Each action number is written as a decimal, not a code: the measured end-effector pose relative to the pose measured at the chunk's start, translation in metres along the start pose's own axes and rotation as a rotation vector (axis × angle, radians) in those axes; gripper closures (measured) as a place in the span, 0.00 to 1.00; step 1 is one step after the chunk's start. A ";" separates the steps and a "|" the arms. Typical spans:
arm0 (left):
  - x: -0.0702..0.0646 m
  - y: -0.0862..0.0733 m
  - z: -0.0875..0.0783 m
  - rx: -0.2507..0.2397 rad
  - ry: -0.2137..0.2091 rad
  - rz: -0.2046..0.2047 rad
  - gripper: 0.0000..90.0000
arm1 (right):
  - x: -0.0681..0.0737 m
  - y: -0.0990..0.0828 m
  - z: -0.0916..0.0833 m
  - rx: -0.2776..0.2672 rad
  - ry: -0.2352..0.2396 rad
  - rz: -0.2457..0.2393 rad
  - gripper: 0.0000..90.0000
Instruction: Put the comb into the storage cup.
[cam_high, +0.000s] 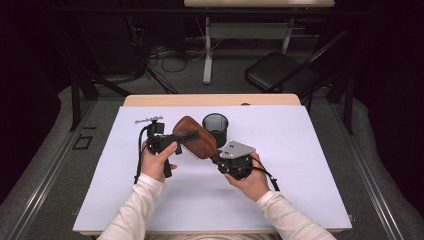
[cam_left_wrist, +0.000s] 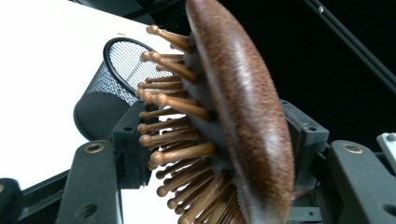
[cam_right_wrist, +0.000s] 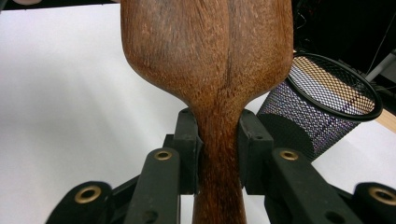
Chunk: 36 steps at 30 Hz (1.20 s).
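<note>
On the white table sheet (cam_high: 300, 190), the person's left hand (cam_high: 159, 161) sits at about nine o'clock from the work, holding the left gripper (cam_high: 192, 135) so it points toward three o'clock. In the left gripper view its jaws stand narrowed around the head of the brown oval wooden hairbrush (cam_high: 196, 138): one pad sits on the bristle side among the round-tipped wooden pins (cam_left_wrist: 173, 135), the other on the smooth domed back. They look to press on it, so the head counts as held.

The brush hangs above the sheet at the centre of the scene, its head toward eleven o'clock and its handle toward five o'clock. At one o'clock from it, just beside the head, stands the black wire-mesh cup (cam_high: 216, 127), upright and open at the top.

At four o'clock, the right gripper (cam_high: 216, 159) is clamped on the neck of the handle, both pads flat against the wood in the right gripper view.

This looks like a hand-over, with both tools on the brush at once. The next move probably calls for one gripper to let go, likely the right, so the other can tip the brush handle-down over the cup.
</note>
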<state>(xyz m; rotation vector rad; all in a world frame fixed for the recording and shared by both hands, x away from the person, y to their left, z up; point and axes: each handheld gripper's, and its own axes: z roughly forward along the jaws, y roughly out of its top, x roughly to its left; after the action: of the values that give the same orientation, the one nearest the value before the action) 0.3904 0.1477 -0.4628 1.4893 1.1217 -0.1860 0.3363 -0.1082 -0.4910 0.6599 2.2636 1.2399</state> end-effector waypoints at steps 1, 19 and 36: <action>0.001 -0.001 0.000 -0.006 -0.007 -0.017 0.44 | 0.000 0.000 0.001 -0.002 0.004 0.001 0.81; 0.004 -0.002 -0.004 0.007 -0.011 -0.130 0.49 | 0.001 -0.003 0.003 -0.001 0.018 0.012 0.81; 0.004 -0.003 -0.003 0.036 0.001 -0.157 0.53 | 0.002 -0.008 0.009 0.008 0.040 0.030 0.80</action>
<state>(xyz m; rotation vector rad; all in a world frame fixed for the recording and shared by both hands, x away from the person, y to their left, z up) 0.3885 0.1517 -0.4665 1.4333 1.2423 -0.3151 0.3388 -0.1054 -0.5025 0.6804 2.3006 1.2693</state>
